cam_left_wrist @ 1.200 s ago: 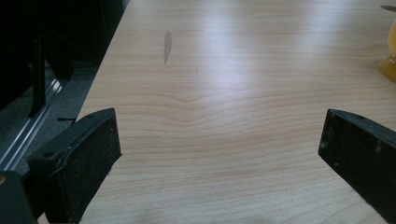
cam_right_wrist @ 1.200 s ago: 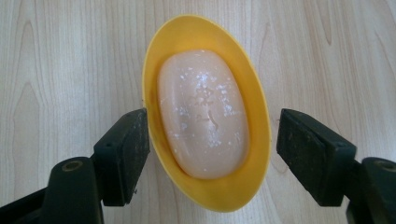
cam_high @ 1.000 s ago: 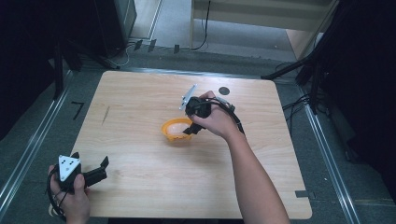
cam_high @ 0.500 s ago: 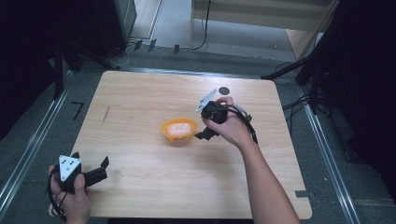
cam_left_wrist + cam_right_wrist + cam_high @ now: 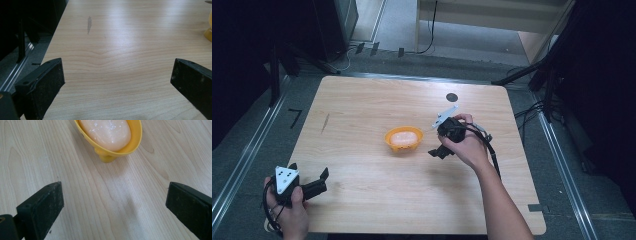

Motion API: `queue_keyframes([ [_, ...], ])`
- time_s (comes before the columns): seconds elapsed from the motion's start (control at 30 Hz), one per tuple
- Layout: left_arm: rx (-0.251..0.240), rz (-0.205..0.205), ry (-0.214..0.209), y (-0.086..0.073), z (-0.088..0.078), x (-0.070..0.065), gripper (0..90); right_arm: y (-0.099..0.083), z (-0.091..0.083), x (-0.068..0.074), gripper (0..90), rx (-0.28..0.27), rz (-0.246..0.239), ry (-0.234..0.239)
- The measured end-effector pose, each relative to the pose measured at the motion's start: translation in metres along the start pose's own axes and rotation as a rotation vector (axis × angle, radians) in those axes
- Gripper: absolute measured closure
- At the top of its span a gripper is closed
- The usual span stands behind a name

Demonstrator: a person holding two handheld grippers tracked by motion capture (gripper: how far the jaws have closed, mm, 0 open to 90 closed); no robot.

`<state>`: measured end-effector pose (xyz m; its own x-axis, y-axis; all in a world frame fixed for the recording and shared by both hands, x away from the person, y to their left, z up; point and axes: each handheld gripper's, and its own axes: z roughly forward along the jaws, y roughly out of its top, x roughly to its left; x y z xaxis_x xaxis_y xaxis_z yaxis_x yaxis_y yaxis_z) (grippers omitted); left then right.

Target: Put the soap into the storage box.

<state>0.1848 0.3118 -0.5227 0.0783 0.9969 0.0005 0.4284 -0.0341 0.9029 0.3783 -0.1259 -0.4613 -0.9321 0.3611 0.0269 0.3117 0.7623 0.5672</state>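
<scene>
A yellow soap dish [image 5: 403, 139] stands near the middle of the wooden table [image 5: 362, 105], with a pale orange bar of soap [image 5: 402, 137] lying in it. In the right gripper view the dish [image 5: 130, 143] and the soap [image 5: 107, 131] sit just beyond the jaws. My right gripper [image 5: 435, 151] hovers to the right of the dish, open; its jaws have just been opening and nothing is between them. My left gripper [image 5: 323, 180] rests at the table's front left corner, open and holding nothing.
A small dark round spot [image 5: 452, 97] marks the table near its far edge. A grey streak [image 5: 89, 23] shows on the wood ahead of the left gripper. Metal rails [image 5: 242, 165] run along both sides of the table, with cables on the floor beyond.
My right gripper has drawn back from above the dish to its right and slightly down, and its jaws have opened. The soap stays in the dish. The left hand has kept still.
</scene>
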Motion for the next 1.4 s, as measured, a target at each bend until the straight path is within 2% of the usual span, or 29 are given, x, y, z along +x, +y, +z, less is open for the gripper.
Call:
queue_keyframes([
  [0.2,-0.001,-0.001,-0.001,0.000,0.000,0.000,0.0,-0.013,-0.006,0.004,2.0,-0.038,0.048,-0.021],
  [0.6,-0.003,-0.002,-0.001,0.000,0.000,0.000,0.0,-0.045,-0.016,0.009,2.0,-0.060,0.127,-0.065],
  [0.67,-0.003,-0.001,0.002,0.000,0.000,0.000,0.0,-0.051,-0.016,0.010,2.0,-0.078,0.144,-0.074],
  [0.87,-0.001,0.002,0.003,0.000,0.000,0.000,0.0,-0.066,-0.014,0.014,2.0,-0.080,0.170,-0.086],
  [1.2,-0.002,0.005,0.005,0.000,0.000,-0.001,0.0,-0.086,-0.022,0.017,2.1,-0.142,0.211,-0.116],
  [1.4,-0.003,0.004,0.005,0.000,0.000,-0.001,0.0,-0.105,-0.027,0.020,2.6,-0.179,0.239,-0.142],
])
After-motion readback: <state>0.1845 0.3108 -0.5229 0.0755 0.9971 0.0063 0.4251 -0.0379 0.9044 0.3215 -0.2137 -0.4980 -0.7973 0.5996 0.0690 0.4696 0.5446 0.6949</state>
